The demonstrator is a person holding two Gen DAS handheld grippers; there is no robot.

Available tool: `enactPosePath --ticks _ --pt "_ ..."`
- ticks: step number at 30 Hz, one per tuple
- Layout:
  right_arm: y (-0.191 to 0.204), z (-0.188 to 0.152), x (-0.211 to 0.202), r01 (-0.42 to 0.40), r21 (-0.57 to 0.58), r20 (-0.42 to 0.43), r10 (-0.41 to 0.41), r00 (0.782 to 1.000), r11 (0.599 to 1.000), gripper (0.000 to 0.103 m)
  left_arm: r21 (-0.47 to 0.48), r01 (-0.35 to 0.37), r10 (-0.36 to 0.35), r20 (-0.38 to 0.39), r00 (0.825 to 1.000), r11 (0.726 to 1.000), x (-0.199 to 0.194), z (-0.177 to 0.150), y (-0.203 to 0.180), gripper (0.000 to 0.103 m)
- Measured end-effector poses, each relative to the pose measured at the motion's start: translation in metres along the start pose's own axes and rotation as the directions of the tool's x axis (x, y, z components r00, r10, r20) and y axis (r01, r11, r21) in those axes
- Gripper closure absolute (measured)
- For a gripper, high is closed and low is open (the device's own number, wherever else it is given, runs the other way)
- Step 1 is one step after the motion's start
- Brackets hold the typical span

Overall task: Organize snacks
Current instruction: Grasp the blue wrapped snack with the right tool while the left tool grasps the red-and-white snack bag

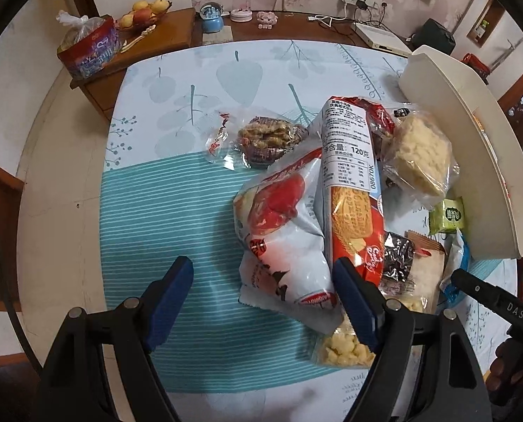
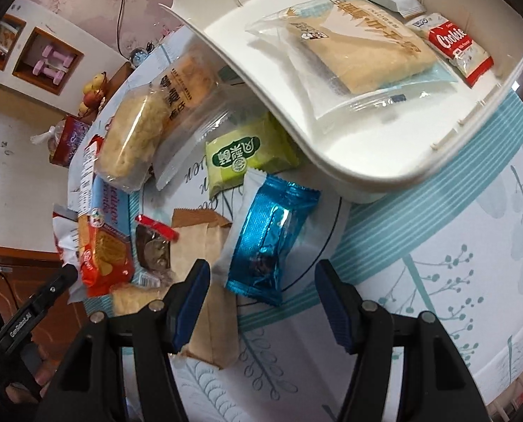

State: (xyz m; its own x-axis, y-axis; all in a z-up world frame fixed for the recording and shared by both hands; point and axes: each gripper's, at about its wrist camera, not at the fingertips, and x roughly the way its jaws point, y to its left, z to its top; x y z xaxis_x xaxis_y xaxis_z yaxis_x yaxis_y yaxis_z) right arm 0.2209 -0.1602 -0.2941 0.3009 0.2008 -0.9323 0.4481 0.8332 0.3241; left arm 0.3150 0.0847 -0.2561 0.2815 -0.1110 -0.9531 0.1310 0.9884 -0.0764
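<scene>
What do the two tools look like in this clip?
Both tools match: the left tool and right tool have black angular arms with silver pivot pins and ribbed blue finger pads. White lettering, "DAS", marks the right tool's side. No sleeves or cables show.

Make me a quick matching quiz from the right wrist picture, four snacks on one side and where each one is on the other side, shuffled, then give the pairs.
Things:
1. shiny blue packet
2. red Cookie packet
3. green packet
4. red biscuit pack

Places:
A. inside the white tray
B. on the table, partly under the tray's edge
C. at the far left of the snack pile
D. on the table, just ahead of the open right gripper

Pairs: 1-D, 2-A, 3-B, 4-C
</scene>
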Motion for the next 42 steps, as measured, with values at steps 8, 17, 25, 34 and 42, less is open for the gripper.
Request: enactPosePath --ticks 8,17,25,34,42 --pt "0.007 0.010 0.006 0.045 -0.002 0.073 -0.044 0.996 0.999 0.041 -0.029 0.025 -0.025 0.008 1.000 0.999 0.013 0.006 0.008 0.022" --pt "0.023 0.006 0.012 0.157 -0.067 0.119 -0.148 0.982 0.985 0.042 -0.107 0.065 -0.069 -0.033 0.997 0.992 0.029 0.005 0.017 0.032" --pt "0.036 0.004 0.013 0.153 -0.106 0.142 -0.137 0.980 0.983 0.064 -0.128 0.082 -0.085 -0.023 0.996 0.988 0.029 0.004 0.019 0.036" --pt "0.034 0.004 0.012 0.157 -0.100 0.131 -0.144 0.981 0.982 0.071 -0.174 0.122 -0.128 -0.022 0.992 0.977 0.027 -0.003 0.027 0.040" --pt "0.029 -0.005 0.007 0.151 -0.106 0.085 -0.143 0.986 0.983 0.072 -0.244 0.138 -0.149 -0.031 0.988 0.960 0.015 -0.016 0.034 0.042"
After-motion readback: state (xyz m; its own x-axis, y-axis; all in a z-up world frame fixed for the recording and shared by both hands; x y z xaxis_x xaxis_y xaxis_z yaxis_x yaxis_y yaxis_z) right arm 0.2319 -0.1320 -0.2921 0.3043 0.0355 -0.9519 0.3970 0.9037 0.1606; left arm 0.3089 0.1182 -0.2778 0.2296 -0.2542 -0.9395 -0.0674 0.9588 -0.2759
